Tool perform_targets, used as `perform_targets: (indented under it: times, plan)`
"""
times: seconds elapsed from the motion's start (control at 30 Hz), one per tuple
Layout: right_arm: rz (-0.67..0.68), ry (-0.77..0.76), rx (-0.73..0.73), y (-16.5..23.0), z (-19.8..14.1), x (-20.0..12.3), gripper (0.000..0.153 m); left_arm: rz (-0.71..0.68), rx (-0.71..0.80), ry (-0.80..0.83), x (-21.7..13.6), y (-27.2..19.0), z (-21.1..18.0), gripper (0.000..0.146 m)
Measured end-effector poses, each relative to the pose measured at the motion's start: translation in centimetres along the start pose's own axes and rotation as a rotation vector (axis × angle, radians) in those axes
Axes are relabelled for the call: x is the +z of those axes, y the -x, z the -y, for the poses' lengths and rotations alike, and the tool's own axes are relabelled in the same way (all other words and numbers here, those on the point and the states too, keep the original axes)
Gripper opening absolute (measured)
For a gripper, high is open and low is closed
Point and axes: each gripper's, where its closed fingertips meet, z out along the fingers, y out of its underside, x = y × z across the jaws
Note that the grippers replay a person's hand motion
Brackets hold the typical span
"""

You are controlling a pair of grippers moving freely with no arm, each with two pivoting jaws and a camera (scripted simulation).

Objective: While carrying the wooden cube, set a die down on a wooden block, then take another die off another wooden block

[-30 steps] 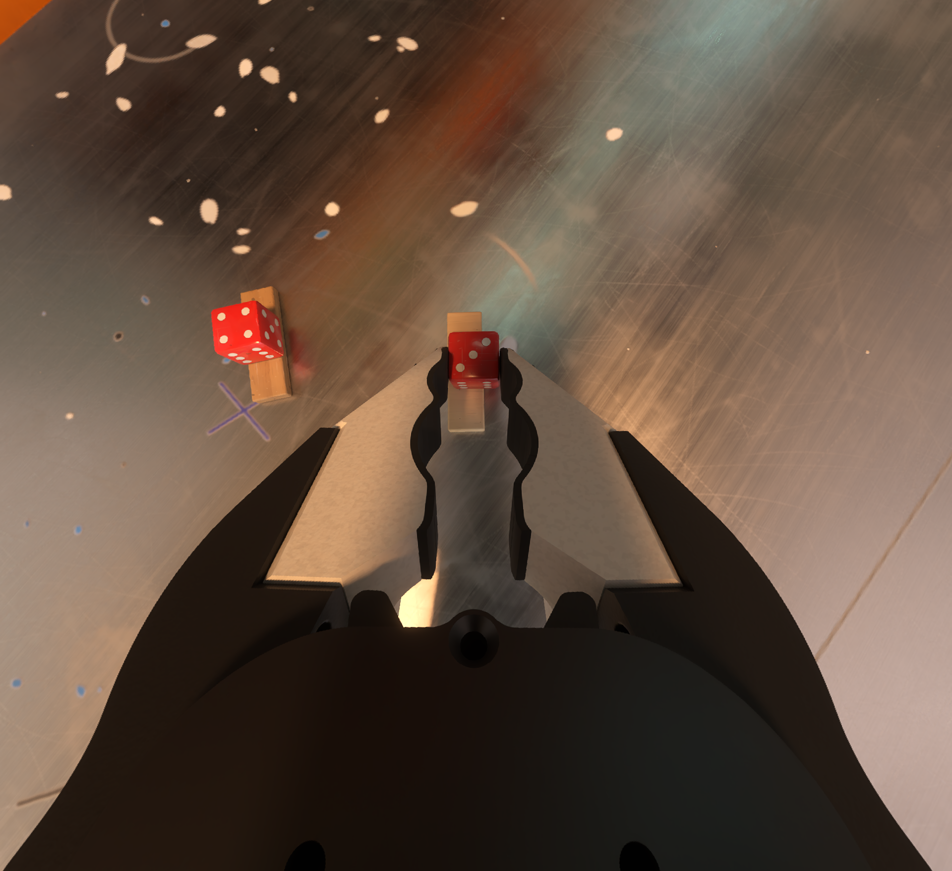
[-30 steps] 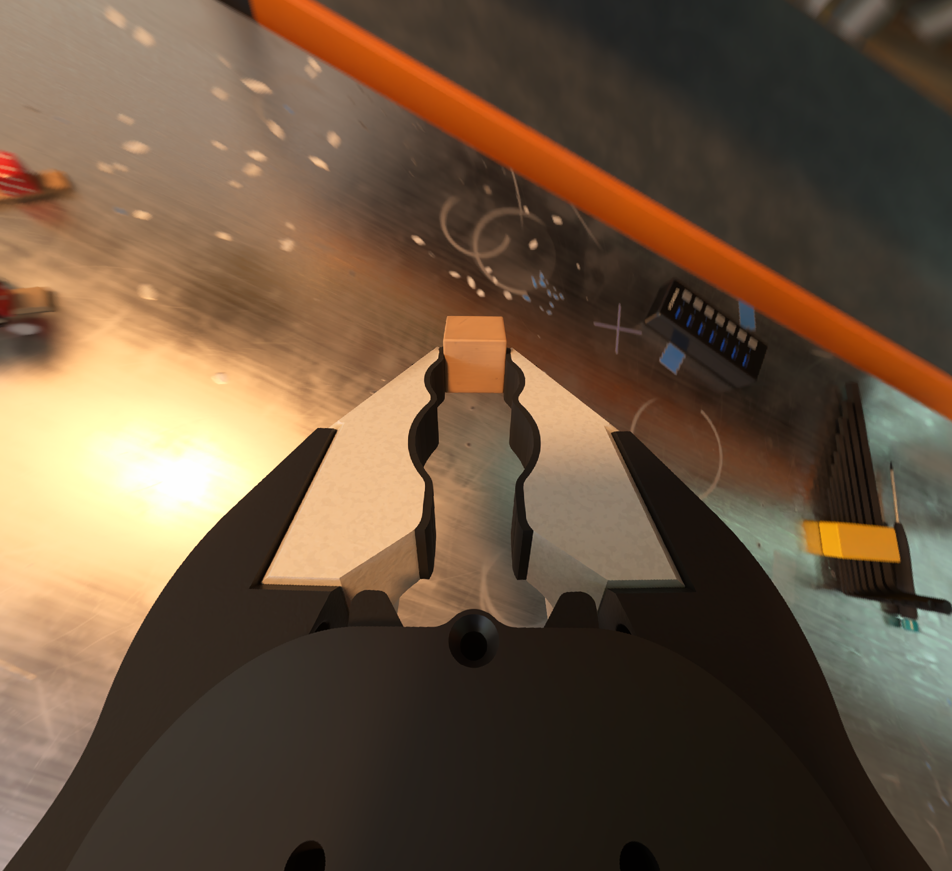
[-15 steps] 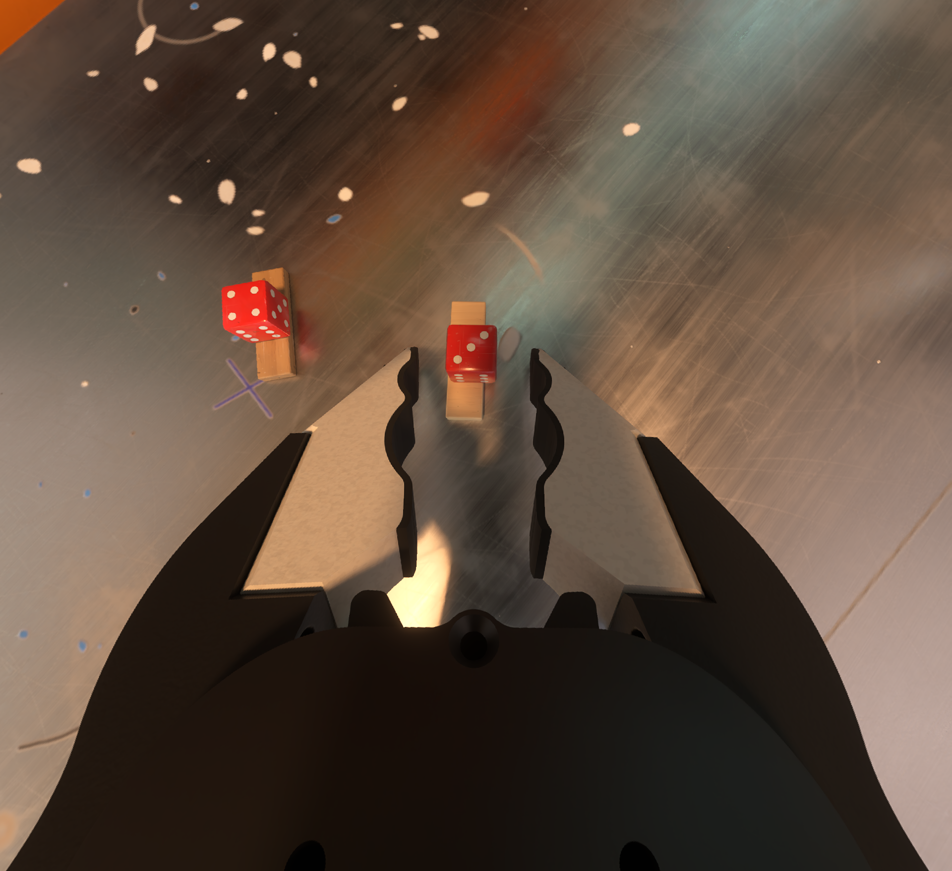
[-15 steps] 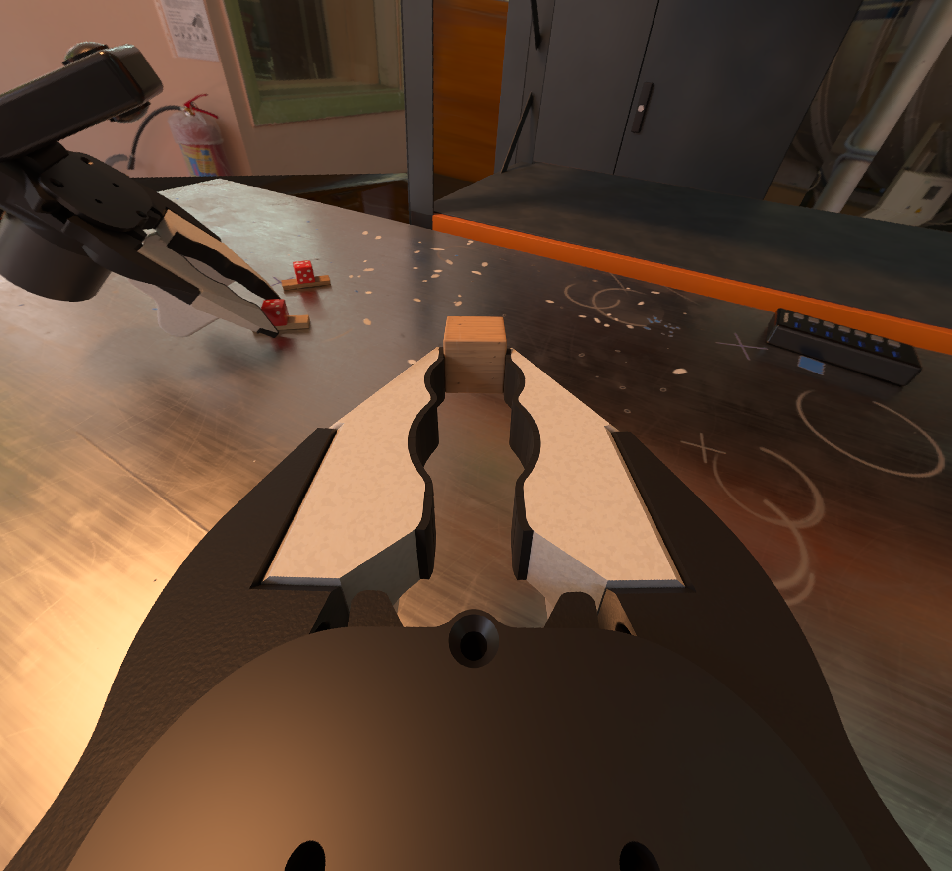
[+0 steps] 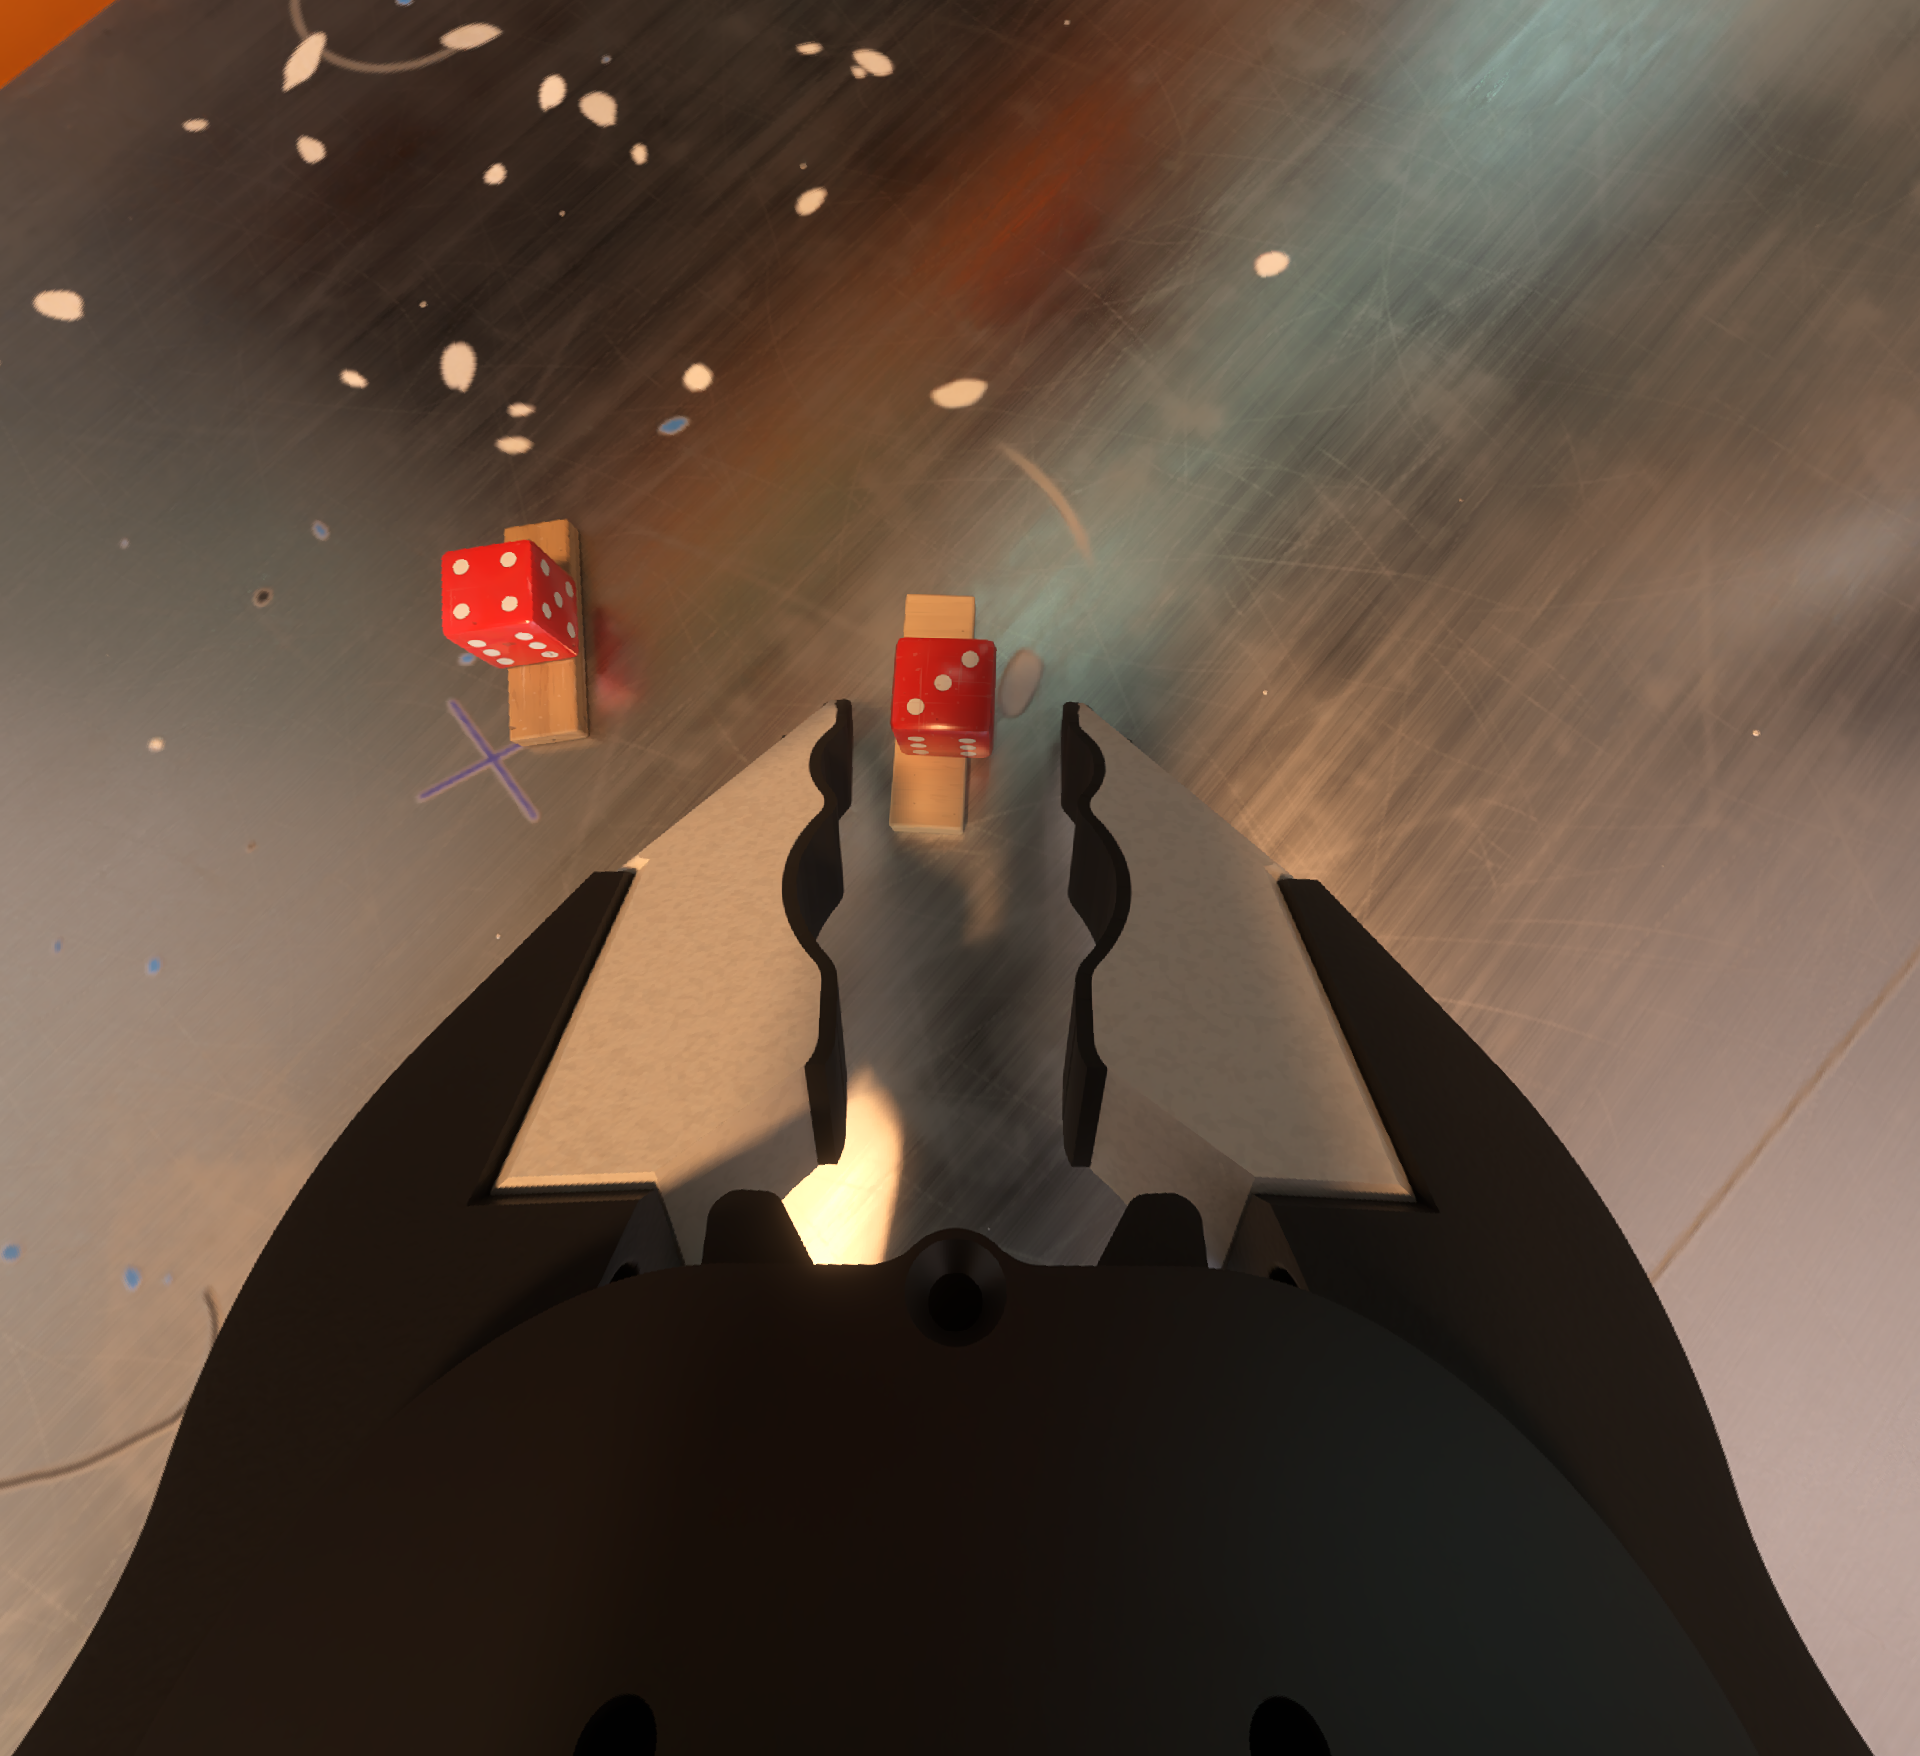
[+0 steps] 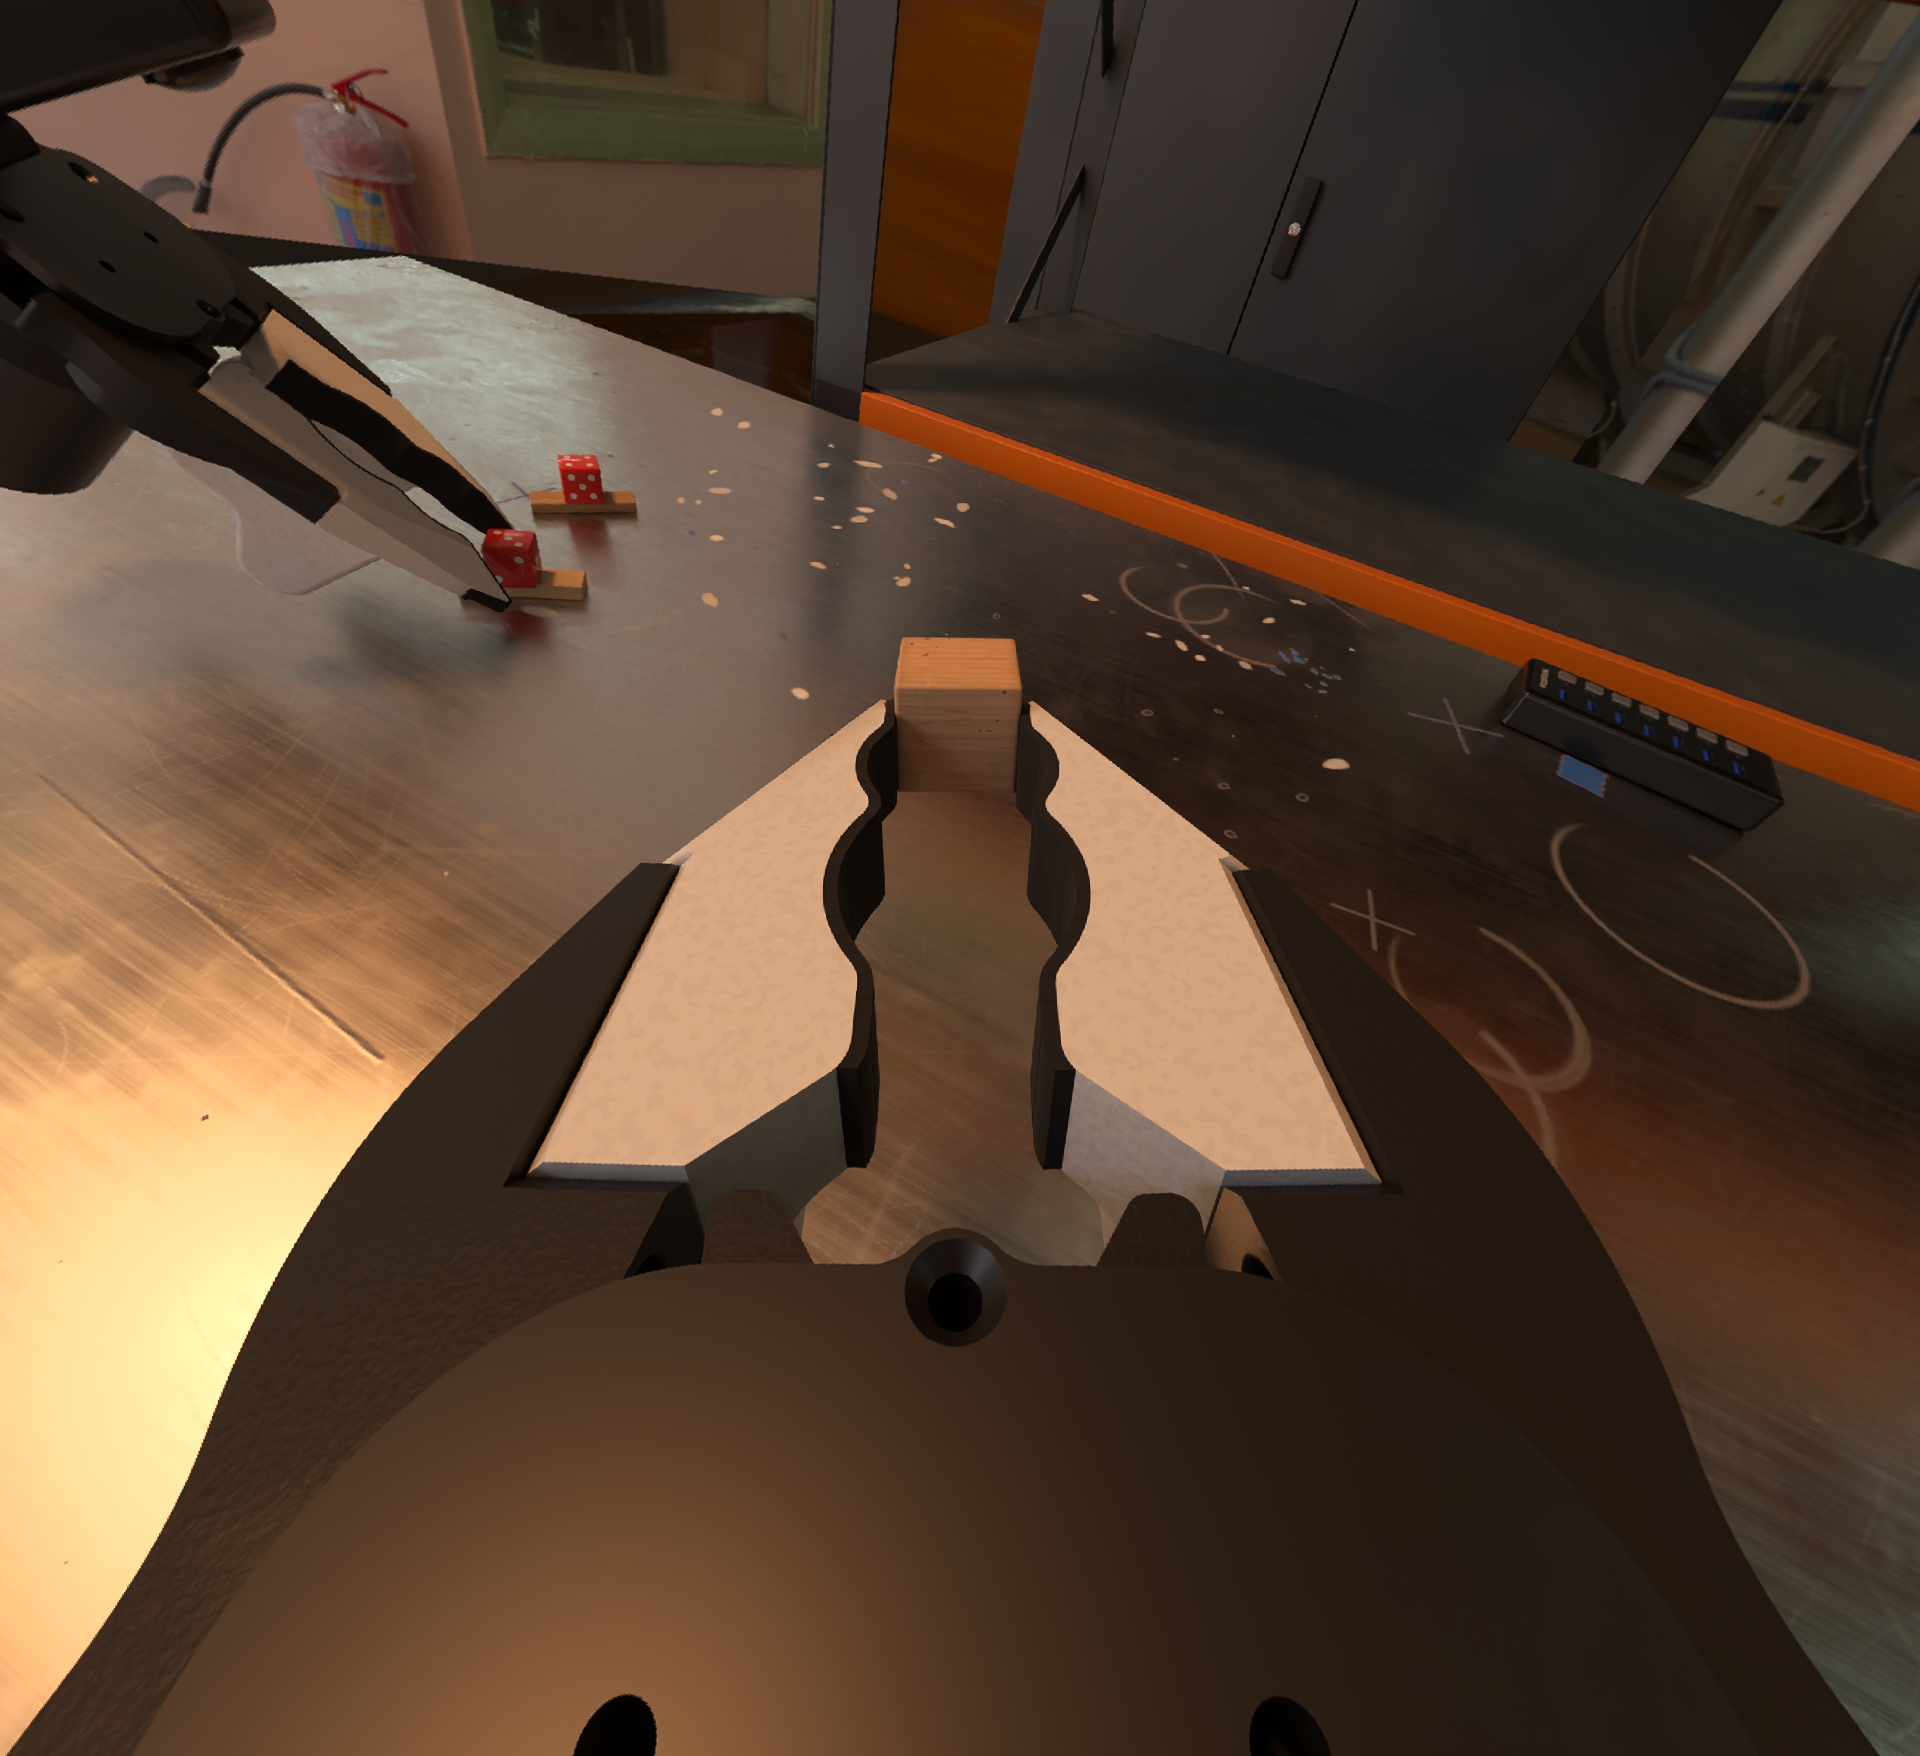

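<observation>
In the left wrist view my left gripper (image 5: pixel 954 719) is open, its tips on either side of a red die (image 5: pixel 941 696) that rests on a flat wooden block (image 5: pixel 932 792). A second red die (image 5: pixel 507 603) sits on another wooden block (image 5: pixel 548 698) to the left. My right gripper (image 6: pixel 956 719) is shut on the wooden cube (image 6: pixel 956 714) and holds it above the table. The right wrist view also shows the left gripper (image 6: pixel 488 568) by the near die (image 6: pixel 513 555), with the far die (image 6: pixel 580 479) on its block (image 6: pixel 582 504) behind.
The metal table (image 6: pixel 312 875) has paint flecks and chalk marks. An orange edge strip (image 6: pixel 1351 563) runs along its far side. A black hub with blue ports (image 6: pixel 1642 756) lies at the right. Grey cabinets (image 6: pixel 1351 148) and a fire extinguisher (image 6: pixel 358 163) stand beyond the table.
My left gripper has opened and let go of the die, which now rests on the block. My right gripper has tilted up from facing the table and still holds the cube.
</observation>
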Motion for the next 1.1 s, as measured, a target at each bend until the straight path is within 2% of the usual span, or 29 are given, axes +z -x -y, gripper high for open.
perform_targets:
  times: [0.27, 0.77, 1.0, 1.1]
  plan:
    - [0.008, 0.008, 0.005, 0.2, -0.1, 0.2, 0.021, 0.003, 0.002, -0.001, 0.0, 0.0, 0.0, 0.024]
    - [0.005, 0.023, -0.031, 0.4, -0.4, 0.3, 0.021, -0.002, 0.002, -0.001, 0.0, 0.0, 0.0, 0.023]
    - [0.024, 0.026, 0.000, 0.5, -0.3, 0.2, 0.021, -0.002, 0.002, -0.001, 0.1, 0.0, 0.1, 0.023]
    - [0.028, -0.015, 0.053, 0.5, 0.8, -0.4, 0.021, 0.001, 0.003, -0.001, 0.1, 0.0, 0.1, 0.025]
